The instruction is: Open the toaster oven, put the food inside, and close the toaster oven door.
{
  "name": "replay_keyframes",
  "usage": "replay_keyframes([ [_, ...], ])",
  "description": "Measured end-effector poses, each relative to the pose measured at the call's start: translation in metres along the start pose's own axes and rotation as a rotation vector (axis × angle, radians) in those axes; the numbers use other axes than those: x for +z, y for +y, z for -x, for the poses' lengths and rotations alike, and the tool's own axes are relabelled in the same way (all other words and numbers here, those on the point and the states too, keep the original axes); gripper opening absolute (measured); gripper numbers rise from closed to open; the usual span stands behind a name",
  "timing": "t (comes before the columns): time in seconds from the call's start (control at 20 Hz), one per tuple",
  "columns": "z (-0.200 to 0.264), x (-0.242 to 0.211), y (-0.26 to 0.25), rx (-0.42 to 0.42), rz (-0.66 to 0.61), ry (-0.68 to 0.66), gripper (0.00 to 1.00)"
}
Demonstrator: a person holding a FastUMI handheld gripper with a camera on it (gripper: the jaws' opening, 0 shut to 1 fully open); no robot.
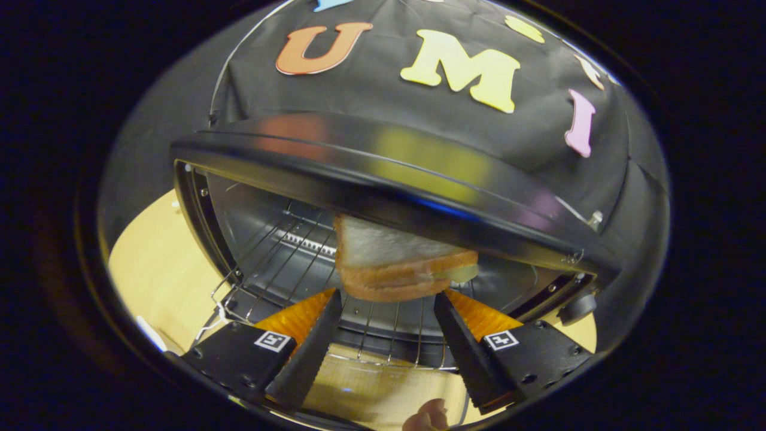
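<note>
sandwich [398, 263] sits on the wire rack [287, 251] inside the open toaster oven [383, 173], just ahead of the gripper [389, 299], its long side running left to right across the spread fingertips, which look clear of it.

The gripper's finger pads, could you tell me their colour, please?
Orange, ridged pads on black fingers, seen in the gripper view.

Dim, warm light; strong fisheye bending at edges; coloured glare on toaster oven [383, 161] top.
</note>
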State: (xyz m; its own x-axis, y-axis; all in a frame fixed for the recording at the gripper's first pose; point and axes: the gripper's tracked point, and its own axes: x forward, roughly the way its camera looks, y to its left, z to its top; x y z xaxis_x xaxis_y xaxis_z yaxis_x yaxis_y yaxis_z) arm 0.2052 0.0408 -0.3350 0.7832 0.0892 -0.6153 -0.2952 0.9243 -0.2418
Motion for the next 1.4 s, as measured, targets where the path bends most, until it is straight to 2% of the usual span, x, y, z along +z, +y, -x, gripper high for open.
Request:
replay_keyframes([
  [0.15,0.014,-0.022,0.004,0.089,-0.042,0.127,1.00],
  [0.5,0.058,-0.031,0.015,0.175,-0.156,0.155,1.00],
  [0.6,0.074,-0.034,0.019,0.190,-0.154,0.134,1.00],
  [0.85,0.114,-0.047,0.028,0.190,-0.161,0.041,1.00],
  [1.15,0.152,-0.081,0.055,0.127,-0.105,-0.110,1.00],
  [1.3,0.158,-0.095,0.069,0.132,-0.155,-0.116,1.00],
  [1.4,0.154,-0.101,0.064,0.097,-0.168,-0.119,1.00],
])
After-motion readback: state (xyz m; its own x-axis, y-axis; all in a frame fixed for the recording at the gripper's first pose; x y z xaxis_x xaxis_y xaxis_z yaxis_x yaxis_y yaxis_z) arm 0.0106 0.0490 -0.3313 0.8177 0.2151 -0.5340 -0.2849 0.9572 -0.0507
